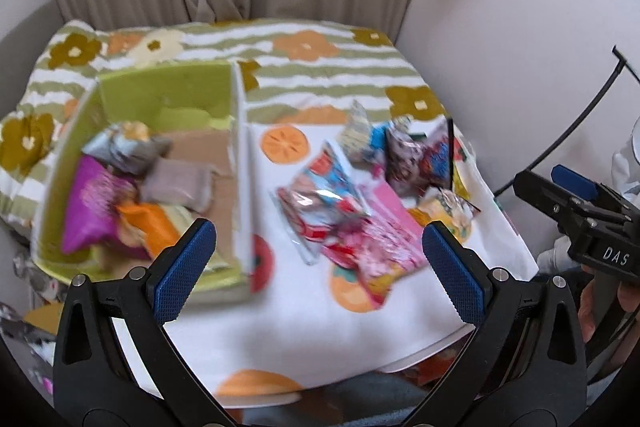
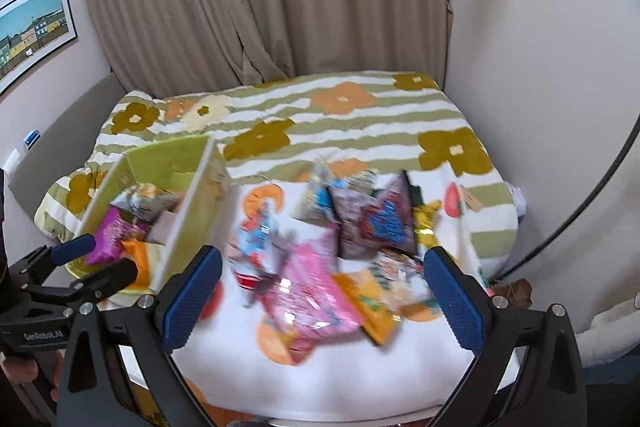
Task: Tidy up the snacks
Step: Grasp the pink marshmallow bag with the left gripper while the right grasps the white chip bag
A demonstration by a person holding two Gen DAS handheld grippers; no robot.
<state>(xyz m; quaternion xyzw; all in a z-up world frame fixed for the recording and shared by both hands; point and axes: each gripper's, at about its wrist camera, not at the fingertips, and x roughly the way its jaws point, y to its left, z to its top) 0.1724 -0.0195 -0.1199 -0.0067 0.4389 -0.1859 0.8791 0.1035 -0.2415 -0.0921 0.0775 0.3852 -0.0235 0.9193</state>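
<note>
Green box (image 1: 168, 95) w/ snacks; both tongs (image 1: 318, 259) (image 2: 322, 291) spread wide, empty; packets (image 2: 316, 291) loose beside it

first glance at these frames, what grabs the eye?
The loose heap of bright snack packets on the white fruit-print cloth, right of centre, with a pink packet on top. To its left stands the green box, already holding a purple packet and an orange one. Both grippers, left gripper and right gripper, hover open and empty above the cloth.

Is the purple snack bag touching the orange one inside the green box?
Touching. In the left wrist view the purple bag overlaps the orange bag, no gap, inside the green box.
</note>
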